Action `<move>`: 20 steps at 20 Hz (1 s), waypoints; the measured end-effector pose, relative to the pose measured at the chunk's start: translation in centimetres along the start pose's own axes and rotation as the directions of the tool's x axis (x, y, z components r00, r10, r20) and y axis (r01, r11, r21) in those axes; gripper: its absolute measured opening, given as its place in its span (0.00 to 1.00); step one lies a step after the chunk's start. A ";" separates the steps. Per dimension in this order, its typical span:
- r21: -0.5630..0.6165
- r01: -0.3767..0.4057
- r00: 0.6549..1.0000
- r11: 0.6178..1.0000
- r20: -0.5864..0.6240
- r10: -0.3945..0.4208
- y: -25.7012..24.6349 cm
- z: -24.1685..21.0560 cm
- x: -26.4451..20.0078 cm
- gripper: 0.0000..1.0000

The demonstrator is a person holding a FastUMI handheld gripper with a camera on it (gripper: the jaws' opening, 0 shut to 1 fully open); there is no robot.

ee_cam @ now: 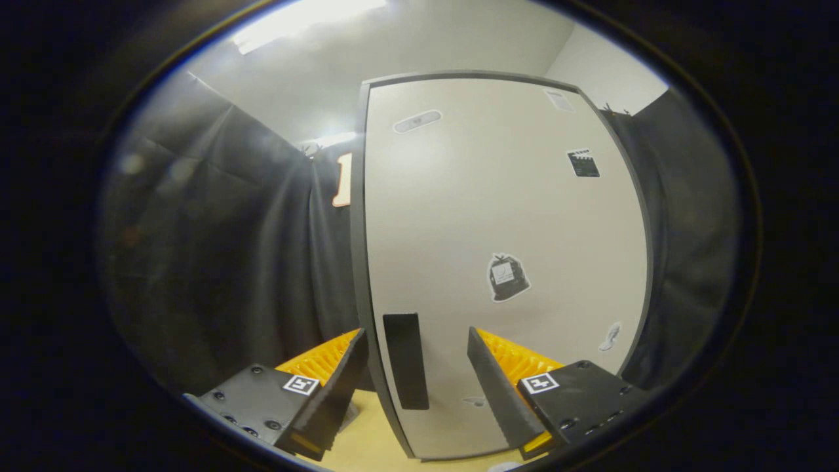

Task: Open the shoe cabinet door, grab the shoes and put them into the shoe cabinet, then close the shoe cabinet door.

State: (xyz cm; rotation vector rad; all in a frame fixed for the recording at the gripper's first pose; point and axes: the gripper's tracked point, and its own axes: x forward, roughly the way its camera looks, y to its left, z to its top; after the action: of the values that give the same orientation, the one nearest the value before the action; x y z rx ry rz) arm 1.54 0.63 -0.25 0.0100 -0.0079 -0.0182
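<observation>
White cabinet door [505, 216] stands upright, shut, facing the spread-fingered tool [416, 367].

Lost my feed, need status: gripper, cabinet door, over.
Gripper open, fingers straddling dark handle. Cabinet door shut. Nothing blocking.

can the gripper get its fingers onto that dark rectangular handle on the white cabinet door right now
Probably yes. The open gripper already straddles the dark rectangular handle near the left edge of the closed white cabinet door; nothing visible lies between fingers and handle. How far off the door is cannot be judged.
</observation>
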 end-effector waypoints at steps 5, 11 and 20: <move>0.001 0.007 1.000 1.000 -0.011 -0.007 0.3 -0.8 0.8 0.76; -0.008 0.006 0.998 1.000 -0.055 -0.007 0.9 -3.1 2.7 0.73; -0.039 0.049 0.998 0.998 -0.049 -0.051 1.1 -4.3 4.0 0.36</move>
State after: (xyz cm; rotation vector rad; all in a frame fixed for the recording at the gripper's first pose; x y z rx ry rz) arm 5.58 1.66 -4.54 -0.0276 0.0425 -0.0679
